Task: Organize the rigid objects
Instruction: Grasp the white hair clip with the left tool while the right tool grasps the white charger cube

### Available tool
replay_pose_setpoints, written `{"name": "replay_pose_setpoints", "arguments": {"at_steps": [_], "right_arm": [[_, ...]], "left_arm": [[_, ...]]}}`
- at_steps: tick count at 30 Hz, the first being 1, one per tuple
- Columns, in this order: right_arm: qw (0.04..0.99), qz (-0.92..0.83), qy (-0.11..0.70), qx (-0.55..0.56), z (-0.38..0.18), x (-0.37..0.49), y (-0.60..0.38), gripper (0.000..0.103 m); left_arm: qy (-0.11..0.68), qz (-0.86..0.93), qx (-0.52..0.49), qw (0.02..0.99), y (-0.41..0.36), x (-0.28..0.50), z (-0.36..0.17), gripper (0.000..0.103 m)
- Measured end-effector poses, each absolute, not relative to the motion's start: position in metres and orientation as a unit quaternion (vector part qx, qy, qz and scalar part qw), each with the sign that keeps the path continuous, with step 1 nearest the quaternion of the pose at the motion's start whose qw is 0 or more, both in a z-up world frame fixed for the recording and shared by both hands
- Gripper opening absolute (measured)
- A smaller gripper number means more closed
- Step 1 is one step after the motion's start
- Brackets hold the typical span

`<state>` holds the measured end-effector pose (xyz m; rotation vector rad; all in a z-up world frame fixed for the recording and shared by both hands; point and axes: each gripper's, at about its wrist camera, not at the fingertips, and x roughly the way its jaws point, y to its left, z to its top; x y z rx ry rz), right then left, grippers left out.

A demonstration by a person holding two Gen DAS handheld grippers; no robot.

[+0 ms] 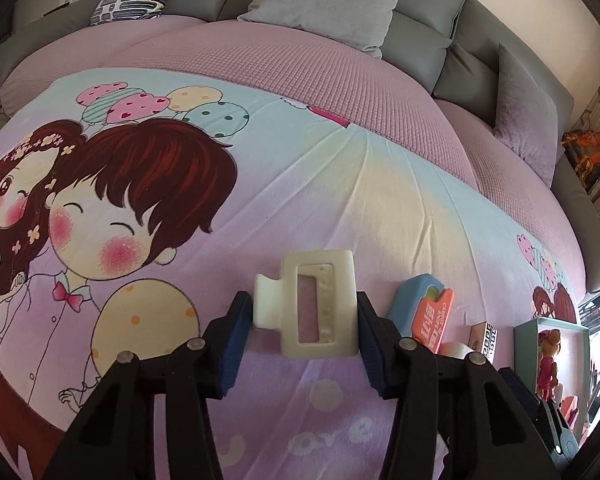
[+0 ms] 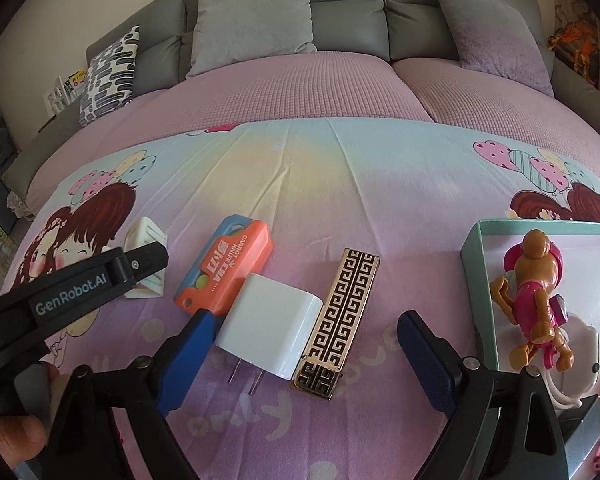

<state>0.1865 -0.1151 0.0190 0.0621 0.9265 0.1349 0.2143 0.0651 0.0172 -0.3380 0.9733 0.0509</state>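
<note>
Here, a bed (image 2: pixel 300 160) is spread with a cartoon-print blanket (image 2: pixel 340 184), on which everything is laid. A teal tray (image 2: pixel 474 264) is seen at the blanket's right edge, with a toy figure (image 2: pixel 534 296) lying in it. Left of the tray a patterned lighter (image 2: pixel 340 320) is found, touched by a white charger (image 2: pixel 270 332), with an orange carrot knife (image 2: pixel 228 268) beyond that. The right hand-held gripper (image 2: pixel 300 356) is held wide apart around the charger and lighter. Farthest left of the tray, a white hair clip (image 1: pixel 312 304) is clamped in the left hand-held gripper (image 1: pixel 300 340).
</note>
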Motion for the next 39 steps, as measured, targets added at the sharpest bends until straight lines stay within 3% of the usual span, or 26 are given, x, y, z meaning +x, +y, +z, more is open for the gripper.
{"name": "replay_pose_setpoints", "arguments": {"at_steps": [10,26,39], "right_arm": [[0.899,0.07,0.433,-0.001,0.027,0.179,-0.102,0.072],[0.913,0.1,0.395,-0.028,0.024,0.184,-0.089,0.072],[0.895,0.141,0.414,-0.085,0.021,0.173,-0.075,0.066]], "left_arm": [[0.484,0.046,-0.143,0.862,0.07,0.178,0.016,0.052],[0.489,0.04,-0.15,0.859,0.077,0.16,0.016,0.052],[0.49,0.046,-0.155,0.857,0.083,0.158,0.018,0.053]]}}
